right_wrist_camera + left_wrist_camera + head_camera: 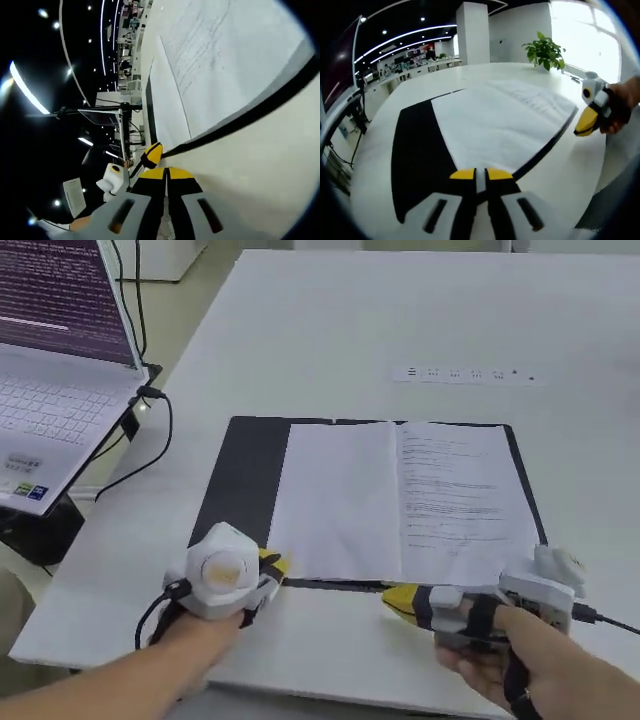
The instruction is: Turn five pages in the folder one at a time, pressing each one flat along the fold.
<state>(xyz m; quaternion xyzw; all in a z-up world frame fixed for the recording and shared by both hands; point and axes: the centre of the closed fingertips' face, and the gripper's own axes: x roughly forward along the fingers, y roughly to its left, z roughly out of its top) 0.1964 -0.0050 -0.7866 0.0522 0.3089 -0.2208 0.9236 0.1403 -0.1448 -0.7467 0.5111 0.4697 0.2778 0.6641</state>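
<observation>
Nearest the person, the left gripper (272, 565) is held at the near edge of the folder (245, 475), by the lower left corner of the blank page (335, 505). In the left gripper view its yellow-tipped jaws stand almost together, with only a thin slit between them and nothing gripped. Whether the tips touch the folder cannot be told.

The right gripper (398, 600) is held over the bare table (330, 640), just short of the folder's near edge and below the fold. It points leftward toward the left gripper. In the right gripper view its jaws are closed against each other and hold nothing. The two grippers are near each other but apart.

The folder lies open and flat on the white table in front of the person. Its black inner cover is exposed on the left. The blank page lies left of the fold and a printed page (455, 490) lies right of it. Both pages look flat, with a black border showing along the near and right edges.

To the far left, a laptop (55, 405) stands open with its screen lit and a black cable (150, 455) plugged into its side. Beyond the folder, a white power strip (465, 373) lies on the table. The left gripper view shows a potted plant (545, 50) past the table's far end.
</observation>
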